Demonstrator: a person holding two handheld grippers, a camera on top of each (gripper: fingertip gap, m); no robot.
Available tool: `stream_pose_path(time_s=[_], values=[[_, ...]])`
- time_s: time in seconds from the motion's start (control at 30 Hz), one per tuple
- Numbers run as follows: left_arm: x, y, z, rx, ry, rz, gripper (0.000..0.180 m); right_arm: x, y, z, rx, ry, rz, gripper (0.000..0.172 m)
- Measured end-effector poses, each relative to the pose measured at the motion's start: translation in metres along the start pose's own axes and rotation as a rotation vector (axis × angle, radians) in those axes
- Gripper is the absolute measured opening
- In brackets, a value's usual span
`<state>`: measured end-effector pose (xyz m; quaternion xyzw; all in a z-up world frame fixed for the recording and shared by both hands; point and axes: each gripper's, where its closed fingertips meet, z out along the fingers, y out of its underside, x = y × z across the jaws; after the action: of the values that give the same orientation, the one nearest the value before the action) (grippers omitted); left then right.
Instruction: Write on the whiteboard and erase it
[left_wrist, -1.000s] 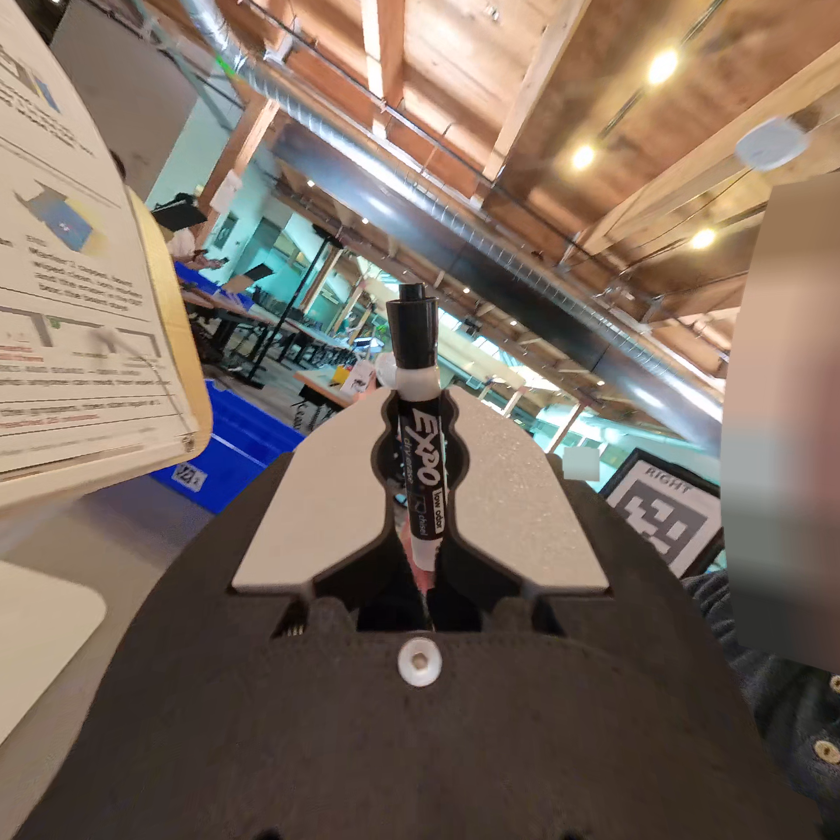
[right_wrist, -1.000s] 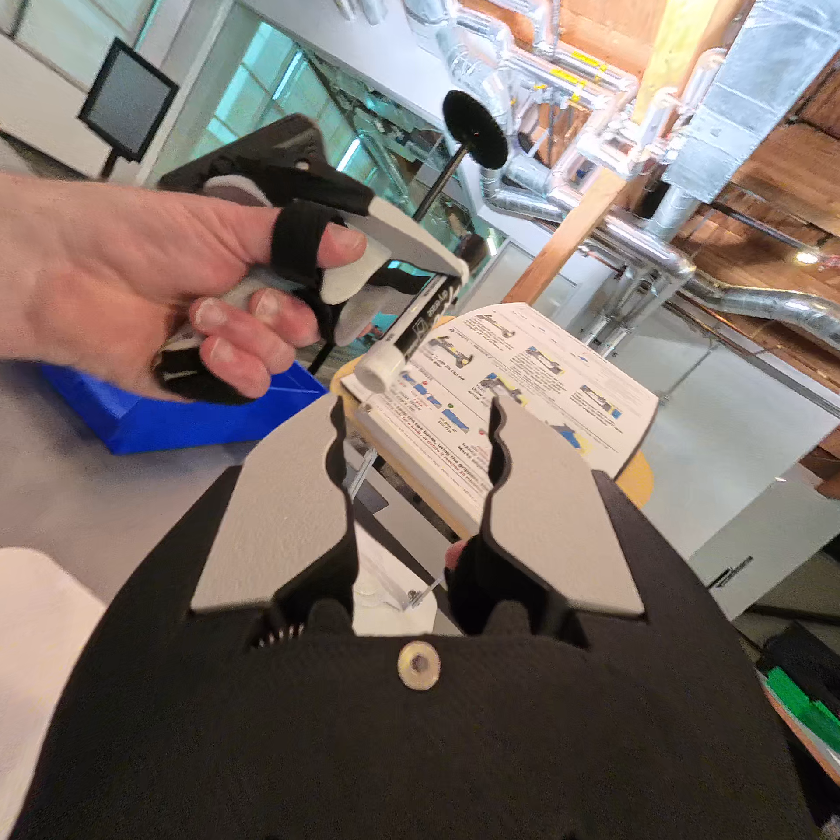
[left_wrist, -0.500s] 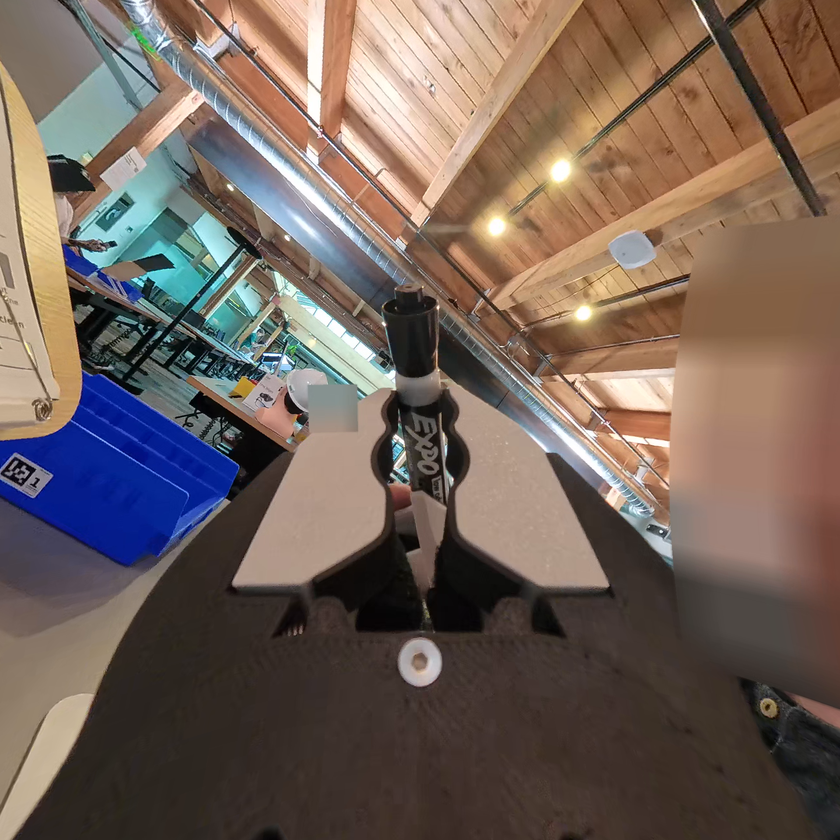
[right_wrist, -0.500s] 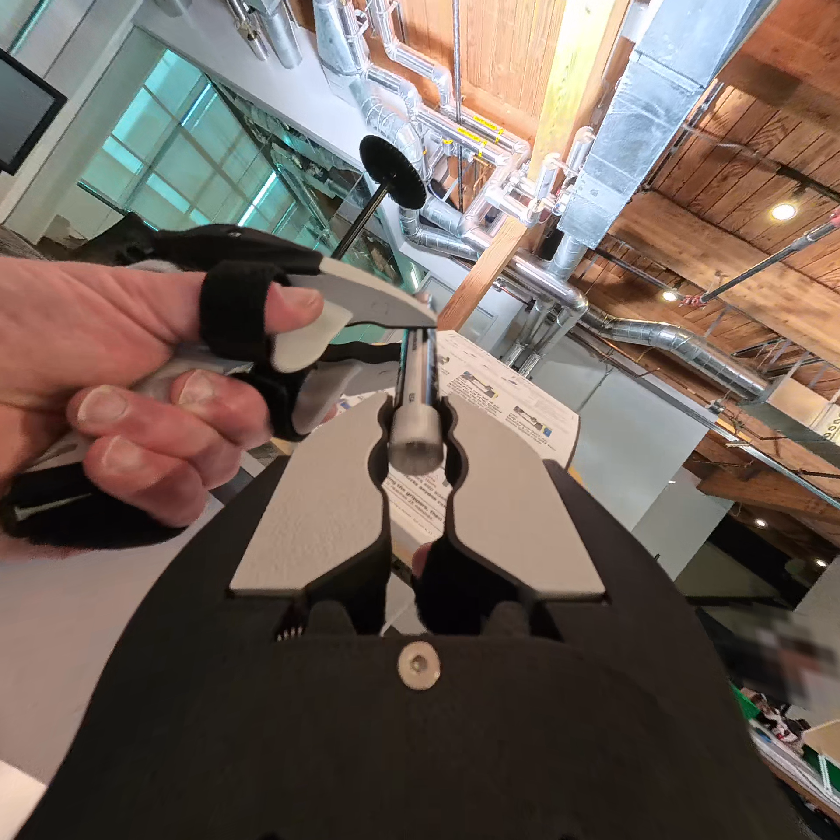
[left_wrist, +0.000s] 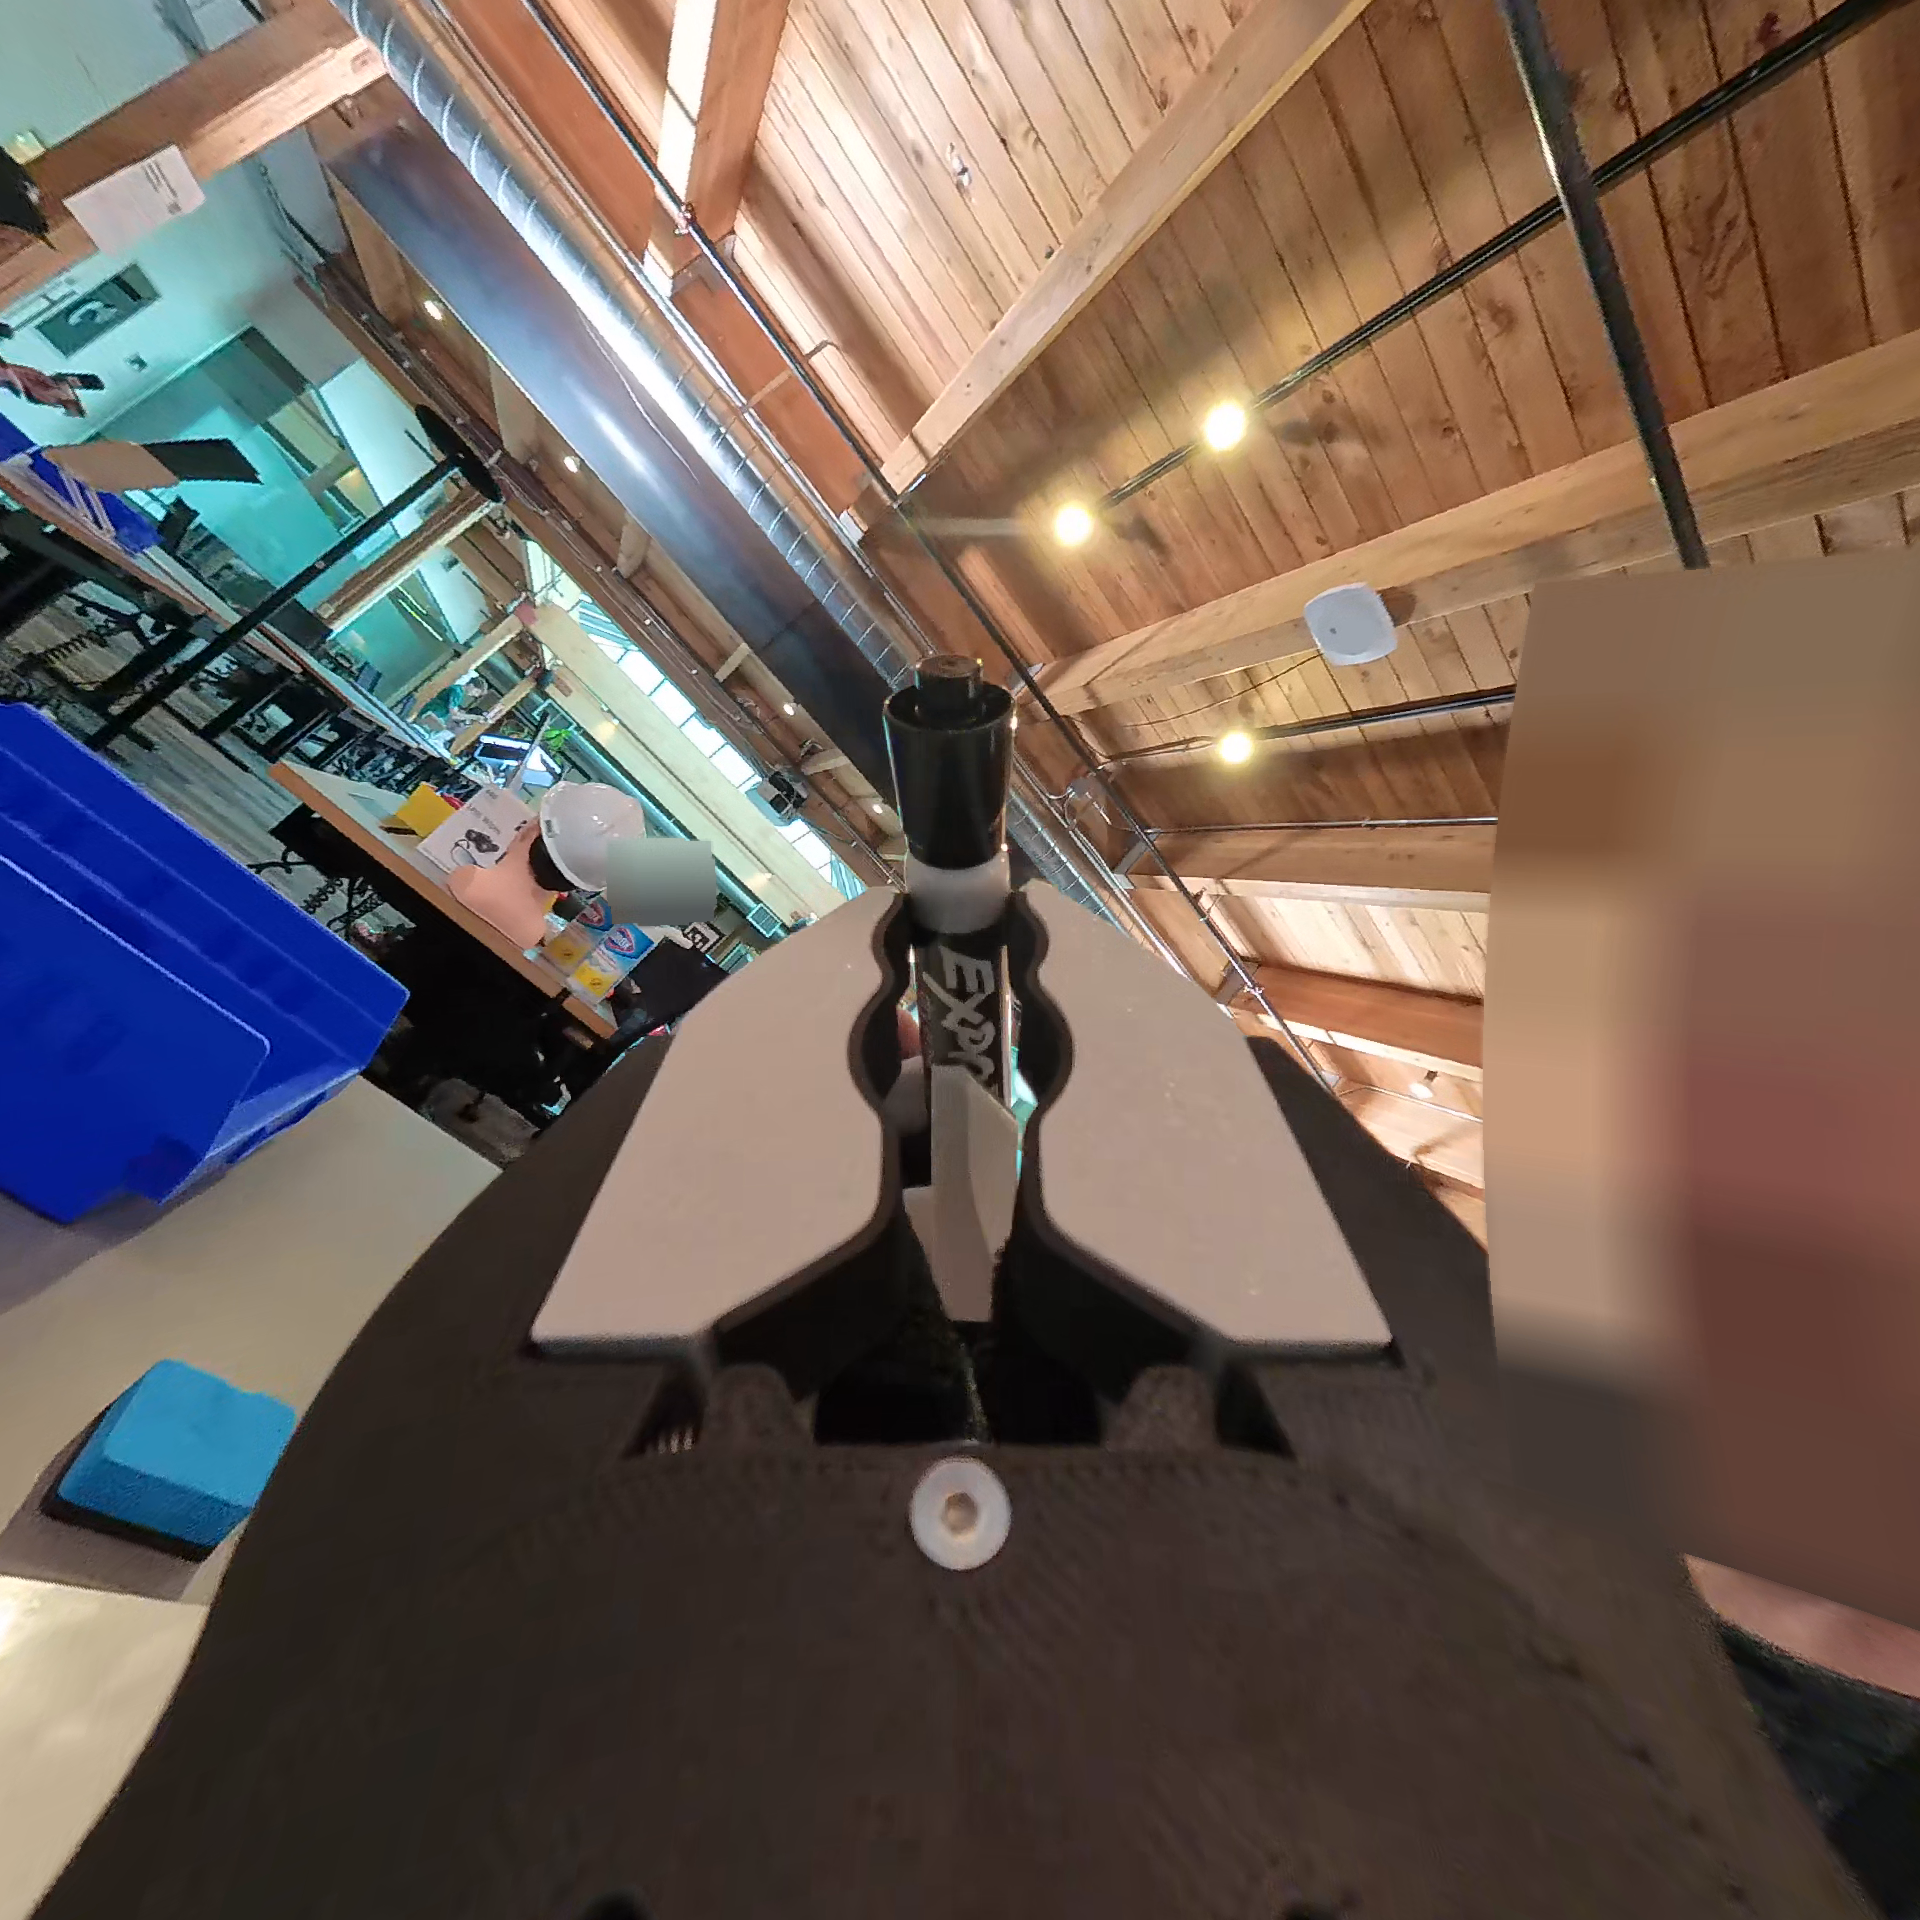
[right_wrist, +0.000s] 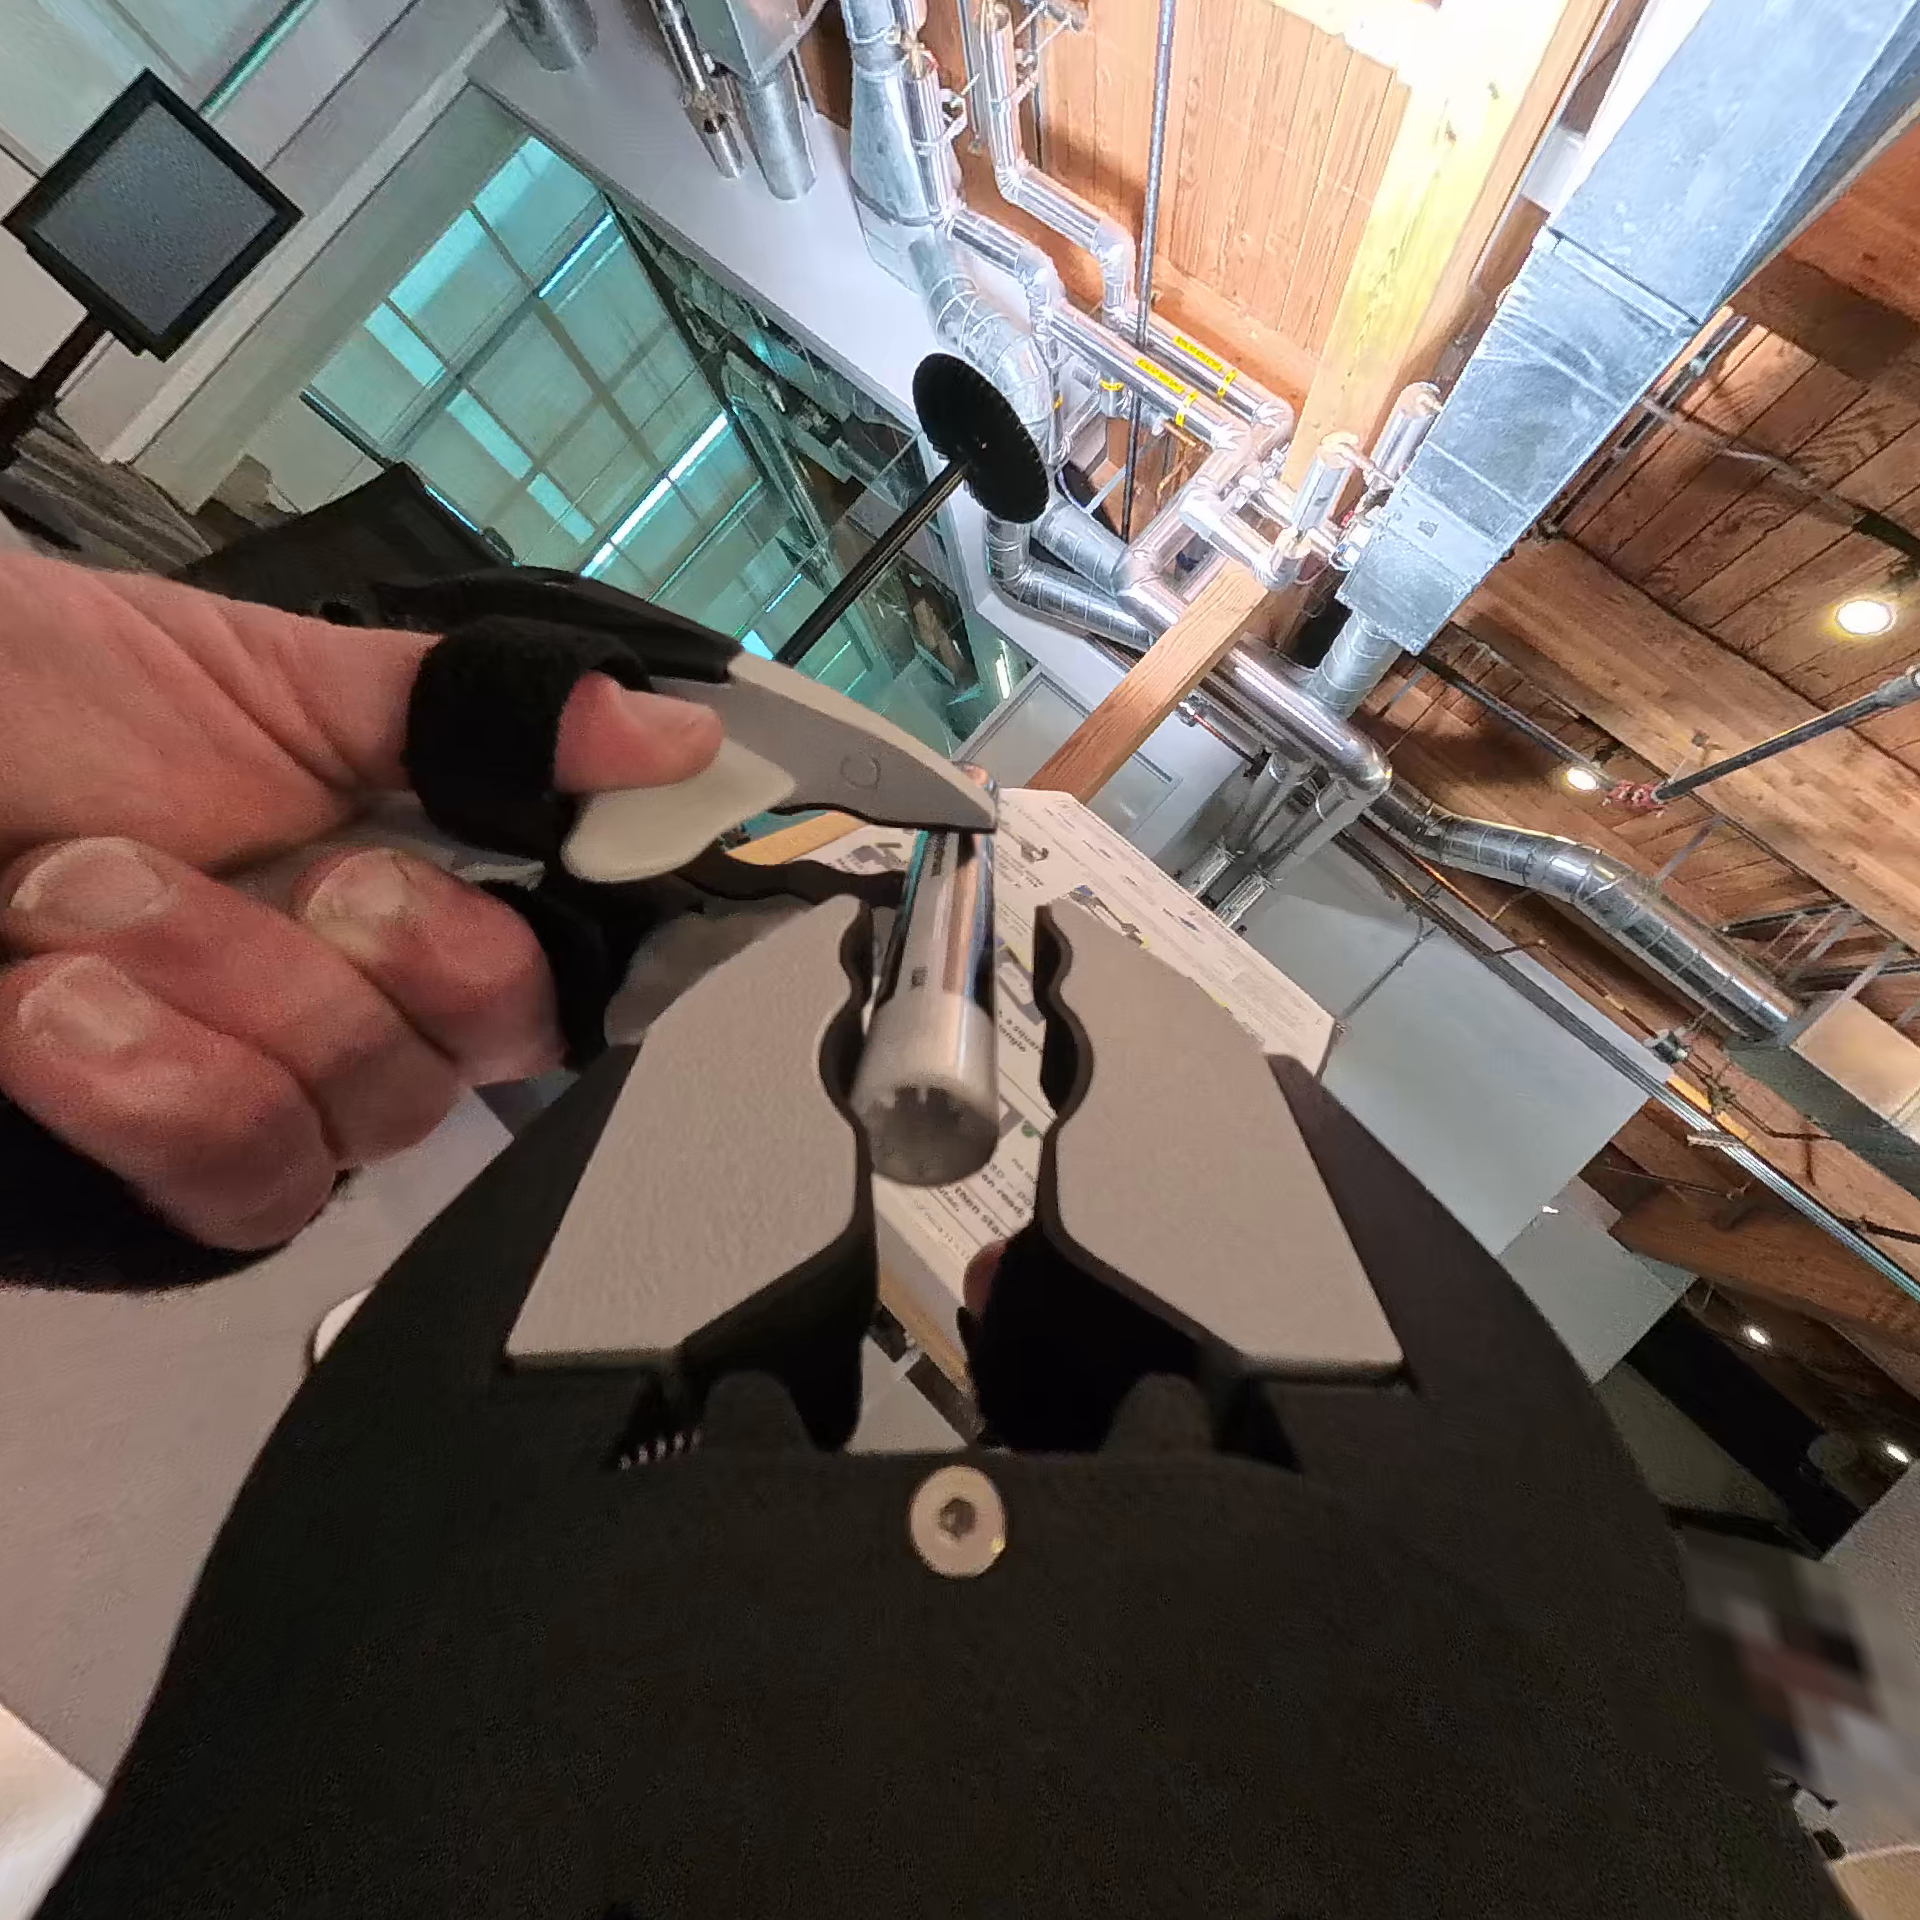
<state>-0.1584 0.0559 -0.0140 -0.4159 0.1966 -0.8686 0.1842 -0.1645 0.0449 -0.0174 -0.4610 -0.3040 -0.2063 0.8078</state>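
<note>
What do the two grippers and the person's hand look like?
Each gripper, left and right, has a rough black body with a pale screw and two flat grey fingers with wavy black inner edges. A small spring shows by each left finger. The hand wears a black strap on one finger.

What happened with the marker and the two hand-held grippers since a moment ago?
The left hand-held gripper brought the marker over so its white back end now sits between the right hand-held gripper's fingers, which closed in around it but now stand apart from it. The left one tipped up toward the ceiling, bringing the blue eraser into view. It stayed clamped on the marker.
</note>
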Motion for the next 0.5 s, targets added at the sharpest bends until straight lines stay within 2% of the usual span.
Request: stream_pose_path(time_s=[0.13,0.5], values=[[0.0,0.0,0.0,0.013,0.012,-0.02,0.018,-0.001,0.001,-0.002,0.002,0.007,-0.031,0.021],[-0.01,0.008,-0.001,0.016,0.02,-0.07,0.018,-0.001,0.009,-0.002,-0.018,0.009,-0.026,0.021]])
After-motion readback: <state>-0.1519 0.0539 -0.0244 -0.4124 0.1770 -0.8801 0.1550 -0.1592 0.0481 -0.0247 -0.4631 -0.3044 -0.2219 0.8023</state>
